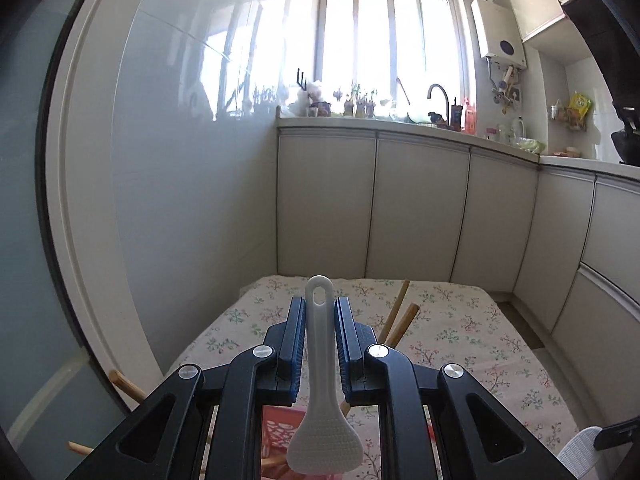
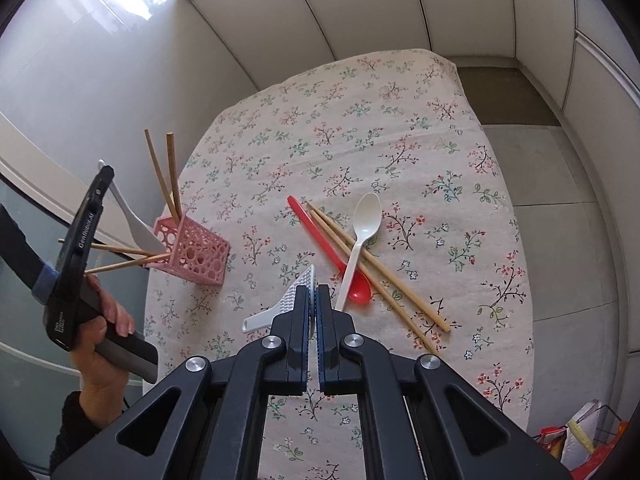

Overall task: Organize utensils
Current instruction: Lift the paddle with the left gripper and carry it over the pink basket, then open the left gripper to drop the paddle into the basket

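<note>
The left gripper point(image 1: 320, 316) grips a white rice paddle point(image 1: 322, 380) above the pink holder point(image 2: 192, 250), left of frame, ready to lower it in; the right gripper point(image 2: 313, 296) clamps a second paddle point(image 2: 280, 304).

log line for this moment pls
left gripper: shut on rice paddle over pink holder | right gripper: shut on second paddle | spoons, chopsticks on table

pink holder point(image 1: 280, 432) mostly hidden behind left tongs point(image 1: 319, 310), contents perhaps chopsticks

A table point(image 2: 400, 92) covered by a floral cloth is seen. At its left edge a pink holder point(image 2: 192, 252) stands; centrally a red spoon point(image 2: 324, 248), white spoon point(image 2: 360, 240) and chopsticks point(image 2: 384, 280) are laid crossing.
</note>
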A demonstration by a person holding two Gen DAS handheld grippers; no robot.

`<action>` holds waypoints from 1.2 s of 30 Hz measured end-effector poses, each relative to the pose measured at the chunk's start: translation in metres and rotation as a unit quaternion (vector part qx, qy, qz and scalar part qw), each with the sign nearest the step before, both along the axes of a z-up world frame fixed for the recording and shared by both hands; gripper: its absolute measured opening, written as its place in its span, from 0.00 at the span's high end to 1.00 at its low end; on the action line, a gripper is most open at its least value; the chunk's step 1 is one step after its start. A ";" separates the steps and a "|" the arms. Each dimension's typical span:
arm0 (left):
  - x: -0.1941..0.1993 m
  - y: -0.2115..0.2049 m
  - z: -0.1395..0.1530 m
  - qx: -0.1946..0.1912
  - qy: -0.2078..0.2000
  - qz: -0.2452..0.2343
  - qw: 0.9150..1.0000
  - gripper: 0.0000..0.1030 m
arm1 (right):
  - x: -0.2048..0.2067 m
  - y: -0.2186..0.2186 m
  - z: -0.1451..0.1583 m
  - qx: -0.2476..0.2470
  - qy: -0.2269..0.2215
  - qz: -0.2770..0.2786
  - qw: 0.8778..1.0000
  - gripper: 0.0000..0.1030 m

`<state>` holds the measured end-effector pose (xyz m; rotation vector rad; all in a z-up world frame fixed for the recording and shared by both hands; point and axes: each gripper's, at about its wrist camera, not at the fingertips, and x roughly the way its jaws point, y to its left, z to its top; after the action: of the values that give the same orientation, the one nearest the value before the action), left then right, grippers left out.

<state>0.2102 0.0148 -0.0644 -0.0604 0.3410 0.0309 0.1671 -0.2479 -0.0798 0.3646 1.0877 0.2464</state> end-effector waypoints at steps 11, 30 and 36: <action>-0.001 0.003 -0.004 0.019 -0.015 -0.001 1.000 0.86 | 0.003 0.004 -0.001 0.015 0.003 0.002 1.000 0.97; 0.018 0.005 -0.007 0.038 0.039 -0.035 0.998 0.60 | 0.002 0.007 0.000 0.012 -0.004 -0.003 1.000 0.97; -0.006 0.001 0.013 0.036 0.095 -0.045 0.994 0.51 | 0.001 0.019 0.014 -0.007 -0.030 0.006 1.000 0.97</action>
<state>0.2043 0.0154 -0.0510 0.0298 0.5326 -0.0399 0.1685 -0.2290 -0.0656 0.3370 1.0317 0.2585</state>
